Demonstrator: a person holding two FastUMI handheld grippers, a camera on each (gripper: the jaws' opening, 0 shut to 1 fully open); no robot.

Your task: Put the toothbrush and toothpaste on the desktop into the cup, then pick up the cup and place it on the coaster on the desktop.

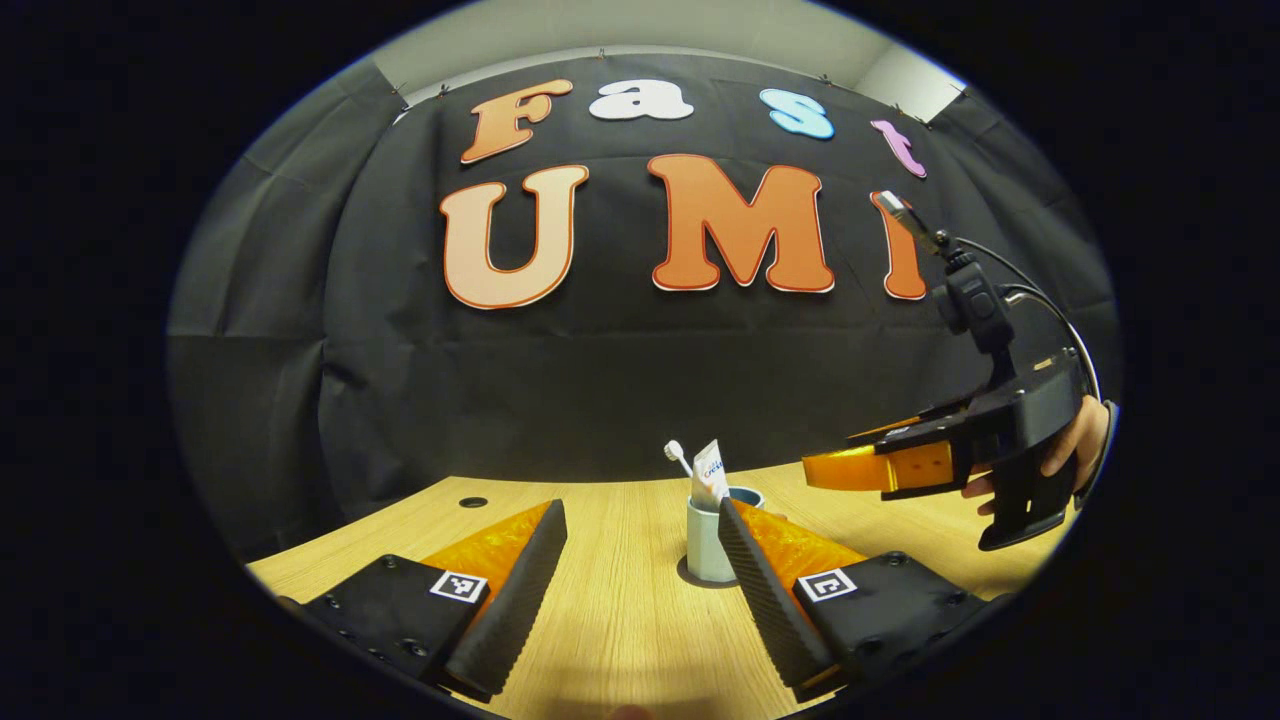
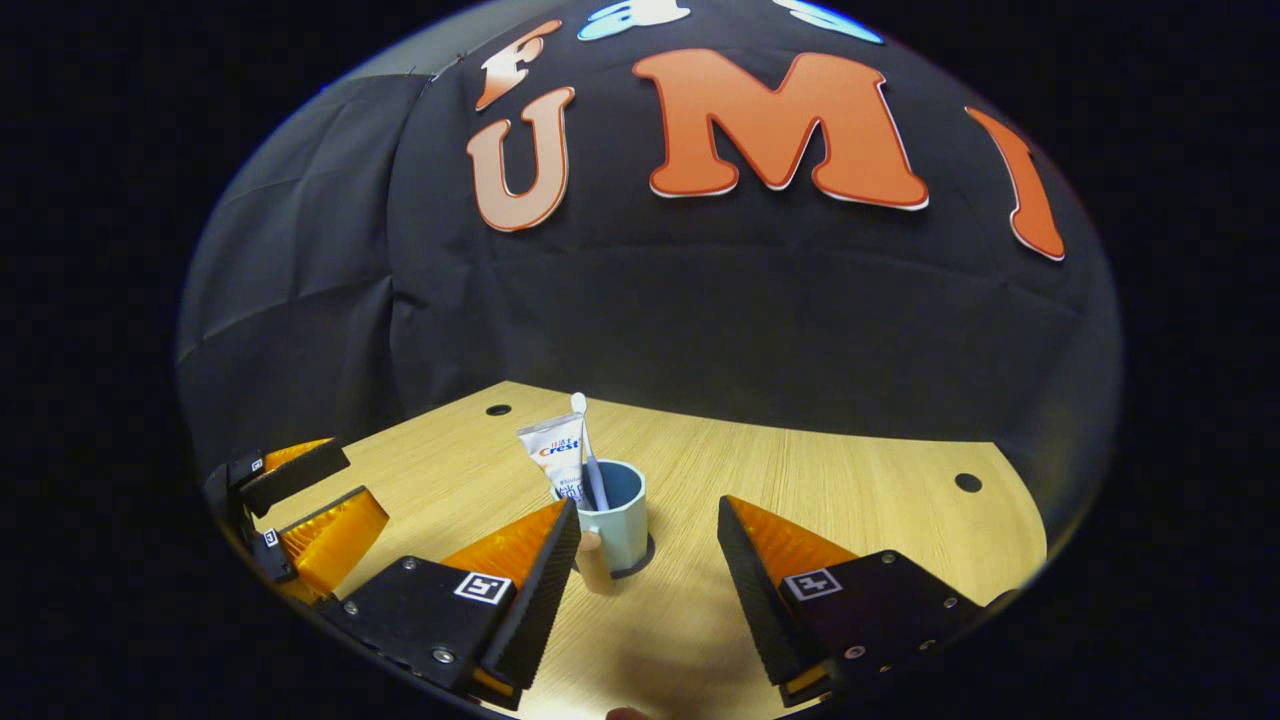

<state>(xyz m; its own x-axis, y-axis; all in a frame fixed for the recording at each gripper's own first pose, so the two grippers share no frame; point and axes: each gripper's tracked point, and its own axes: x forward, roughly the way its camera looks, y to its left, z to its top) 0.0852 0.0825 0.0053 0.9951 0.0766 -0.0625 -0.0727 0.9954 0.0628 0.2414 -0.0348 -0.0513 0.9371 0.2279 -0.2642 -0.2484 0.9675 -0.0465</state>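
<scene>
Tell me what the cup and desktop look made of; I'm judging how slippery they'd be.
Cup: looks like matte plastic or glazed ceramic, pale outside and blue inside, with flat facets and no sharp glare; the look leaves it open. Desktop: light wood-grain surface, probably laminate, judging by its even, straight grain, smooth sheen and clean round holes.

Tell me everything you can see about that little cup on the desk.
The cup is pale blue-grey with a darker blue inside and faceted sides, matte like ceramic or plastic. It stands upright on a dark round coaster on the wooden desktop. A toothbrush and a white toothpaste tube stick out of it, leaning on its rim. Neither gripper touches it.
</scene>
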